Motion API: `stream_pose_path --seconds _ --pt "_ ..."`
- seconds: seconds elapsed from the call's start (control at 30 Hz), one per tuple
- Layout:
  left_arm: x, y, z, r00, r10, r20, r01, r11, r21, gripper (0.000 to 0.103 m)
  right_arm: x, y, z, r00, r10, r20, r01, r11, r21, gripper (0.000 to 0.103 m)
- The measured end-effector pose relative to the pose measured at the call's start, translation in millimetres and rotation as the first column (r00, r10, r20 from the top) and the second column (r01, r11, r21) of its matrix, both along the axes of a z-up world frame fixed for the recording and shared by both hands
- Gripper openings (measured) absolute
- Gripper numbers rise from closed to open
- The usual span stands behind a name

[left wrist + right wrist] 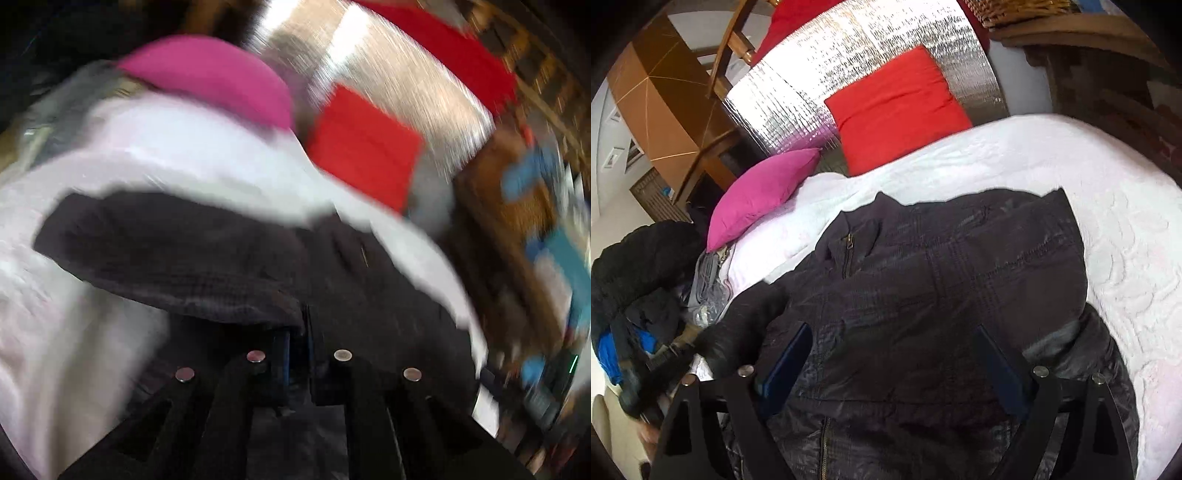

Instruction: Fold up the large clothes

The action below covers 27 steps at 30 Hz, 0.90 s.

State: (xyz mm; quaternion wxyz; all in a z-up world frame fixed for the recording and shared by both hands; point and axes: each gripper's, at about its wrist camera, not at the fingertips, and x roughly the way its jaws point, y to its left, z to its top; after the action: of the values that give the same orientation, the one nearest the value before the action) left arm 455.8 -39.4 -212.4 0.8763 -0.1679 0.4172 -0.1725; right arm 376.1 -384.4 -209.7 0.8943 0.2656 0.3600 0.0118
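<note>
The left hand-held gripper (300, 325) pinches the jacket (942, 280) fold; the right hand-held gripper (897, 354) hovers wide open above it on the bed (1108, 177).

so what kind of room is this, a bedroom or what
Most likely a bedroom: the dark jacket lies spread on a white quilted bedspread, with a pink pillow and a red cushion at its far end.

Left gripper (297, 354) pinches dark jacket (177, 254) fabric above the white bedspread (66, 350).

Dark quilted zip jacket (923, 280), partly folded, flat on white bedspread (1108, 206).
</note>
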Motion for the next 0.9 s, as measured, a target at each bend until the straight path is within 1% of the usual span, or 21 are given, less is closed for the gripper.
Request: stream_pose_path --seconds 0.07,0.1,0.13,0.17,0.2,0.23,0.27,0.3,0.33,0.37,0.43,0.5,0.53,0.57,0.67,0.7,0.73,0.77,0.83,0.87,0.9 --pt "-1 -23 -30 0.993 -0.058 -0.105 0.062 0.998 0.031 0.008 0 1 -2 1.000 -0.003 -0.012 0.003 1.000 -0.005 0.091" --pt "-3 -24 -39 0.987 -0.061 -0.147 0.065 0.998 0.019 0.009 0 2 -3 1.000 -0.001 -0.020 0.001 1.000 -0.002 0.091" --pt "-5 -17 -45 0.981 -0.061 -0.186 0.056 0.998 -0.032 0.009 0 2 -4 1.000 0.001 -0.023 -0.001 1.000 0.002 0.091" --pt "-4 -9 -46 0.977 -0.060 -0.206 0.046 0.996 -0.073 0.010 -1 1 -4 1.000 0.001 -0.025 -0.001 1.000 0.007 0.091" --pt "-8 4 -42 0.968 -0.061 -0.245 0.030 0.991 -0.127 0.020 -1 1 -4 1.000 0.000 -0.026 0.000 1.000 0.013 0.091" --pt "-12 19 -37 0.956 -0.064 -0.288 0.013 0.984 -0.175 0.043 -2 -1 -3 1.000 -0.002 -0.024 0.002 1.000 0.022 0.091" --pt "-17 35 -29 0.950 -0.062 -0.306 -0.007 0.975 -0.221 0.056 -3 -3 -2 1.000 -0.003 -0.017 0.004 0.999 0.033 0.091" --pt "-26 48 -24 0.953 -0.046 -0.301 -0.034 0.967 -0.254 0.075 -3 -5 0 1.000 -0.005 -0.012 0.006 0.999 0.039 0.091" --pt "-34 66 -16 0.962 -0.015 -0.273 -0.067 0.954 -0.291 0.079 -4 -6 1 1.000 -0.009 -0.005 0.010 0.999 0.047 0.091" --pt "-38 90 -5 0.973 0.036 -0.228 -0.110 0.940 -0.324 0.080 -5 -7 1 1.000 -0.012 -0.002 0.012 0.999 0.050 0.091" --pt "-38 126 0 0.970 0.126 -0.210 -0.194 0.917 -0.348 0.086 -5 -7 1 1.000 -0.011 -0.004 0.011 0.998 0.056 0.091" --pt "-26 152 -10 0.951 0.194 -0.241 -0.275 0.887 -0.372 0.086 -4 -4 0 1.000 -0.006 -0.011 0.006 0.999 0.047 0.091" --pt "-15 163 -23 0.936 0.205 -0.287 -0.312 0.860 -0.404 0.086 -2 -1 -2 1.000 0.001 -0.017 -0.001 0.999 0.041 0.091" --pt "-2 170 -38 0.918 0.200 -0.343 -0.345 0.829 -0.441 0.086 -1 0 -3 1.000 0.007 -0.021 -0.007 0.999 0.038 0.091" --pt "23 172 -78 0.874 0.183 -0.451 -0.421 0.749 -0.512 0.085 3 5 -6 1.000 0.014 -0.025 -0.013 1.000 0.028 0.091" --pt "29 172 -85 0.868 0.197 -0.457 -0.438 0.736 -0.515 0.085 4 7 -6 1.000 0.014 -0.023 -0.013 1.000 0.022 0.091" --pt "33 171 -88 0.871 0.212 -0.443 -0.442 0.731 -0.520 0.083 4 8 -6 1.000 0.012 -0.021 -0.012 1.000 0.017 0.091" --pt "38 169 -88 0.879 0.224 -0.420 -0.437 0.731 -0.524 0.081 5 9 -6 1.000 0.010 -0.020 -0.010 1.000 0.012 0.091" --pt "47 168 -88 0.887 0.235 -0.397 -0.429 0.736 -0.524 0.065 6 9 -8 1.000 0.008 -0.021 -0.008 1.000 0.004 0.091" --pt "51 166 -85 0.892 0.244 -0.382 -0.426 0.738 -0.523 0.059 6 8 -9 1.000 0.006 -0.023 -0.006 1.000 0.001 0.091" --pt "53 165 -83 0.892 0.256 -0.372 -0.427 0.744 -0.514 0.047 7 7 -10 1.000 0.002 -0.028 -0.002 1.000 -0.004 0.091"
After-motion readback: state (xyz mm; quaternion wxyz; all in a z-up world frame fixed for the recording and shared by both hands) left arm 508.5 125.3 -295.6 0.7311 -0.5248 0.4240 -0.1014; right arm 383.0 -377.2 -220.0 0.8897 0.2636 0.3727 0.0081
